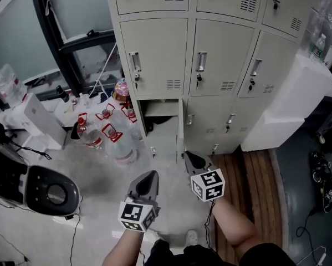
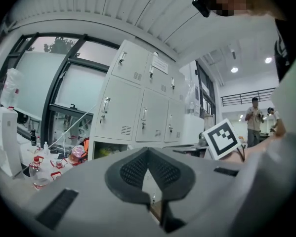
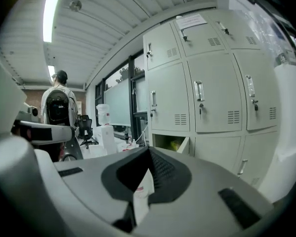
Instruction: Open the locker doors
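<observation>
Locker doors (image 1: 218, 60) stand in a grid ahead of the person. Only the bottom-left door (image 1: 180, 131) hangs open, and its neighbours are shut. Both tongs are held back from the cabinet, well apart from any handle. The left gripper (image 1: 149, 177) and the right gripper (image 1: 193, 159) each have their jaws pressed together with nothing between them.

For the next shut door, the jaws should be spread before they reach the handle (image 1: 201, 61). They should then close squarely on its upright bar. The open door suggests hinges on the right, so the pull should follow that arc and not come straight back.

Only the head view shows the bottles (image 1: 113, 133) crowding the floor on the left and the low handles of the bottom row. The right gripper view looks into the open compartment (image 3: 168, 143), where something yellowish lies, possibly a bag. It also shows a person with a backpack (image 3: 59, 107). The left gripper view alone shows the other gripper's marker cube (image 2: 222, 139).
</observation>
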Available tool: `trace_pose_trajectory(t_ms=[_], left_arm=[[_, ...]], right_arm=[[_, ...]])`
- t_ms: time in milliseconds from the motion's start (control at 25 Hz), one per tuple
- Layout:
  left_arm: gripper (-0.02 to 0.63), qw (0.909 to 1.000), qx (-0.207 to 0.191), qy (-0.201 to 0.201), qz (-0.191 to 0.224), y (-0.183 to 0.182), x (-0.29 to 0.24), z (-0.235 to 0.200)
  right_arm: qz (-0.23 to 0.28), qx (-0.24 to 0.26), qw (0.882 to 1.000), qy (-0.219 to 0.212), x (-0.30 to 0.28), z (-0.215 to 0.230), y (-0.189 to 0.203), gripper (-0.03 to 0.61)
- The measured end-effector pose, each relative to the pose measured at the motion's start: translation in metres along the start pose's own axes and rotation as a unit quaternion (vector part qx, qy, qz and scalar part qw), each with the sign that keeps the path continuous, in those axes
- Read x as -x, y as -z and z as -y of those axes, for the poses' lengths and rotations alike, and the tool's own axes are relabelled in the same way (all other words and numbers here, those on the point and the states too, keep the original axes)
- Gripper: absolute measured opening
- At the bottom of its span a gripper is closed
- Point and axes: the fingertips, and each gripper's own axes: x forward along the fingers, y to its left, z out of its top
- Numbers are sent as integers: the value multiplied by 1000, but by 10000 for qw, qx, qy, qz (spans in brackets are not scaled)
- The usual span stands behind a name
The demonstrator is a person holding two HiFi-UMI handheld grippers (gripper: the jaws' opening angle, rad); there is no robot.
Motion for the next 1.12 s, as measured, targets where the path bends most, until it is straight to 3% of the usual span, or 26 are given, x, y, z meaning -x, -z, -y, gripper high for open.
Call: trace_pose_trajectory(t_ms=[200,400,1120], left_arm=[[3,9994,-196,-81,276,-33,10,20],[3,9988,-157,-277,360,-46,22,30],[3,9987,-154,-429,247,-25,32,92]], right_arm=[[326,184,9992,-145,35,-17,-46,0],[452,300,9978,-368,58,-35,-68,0],[286,375,9965,-683,120,-25,-40,0]])
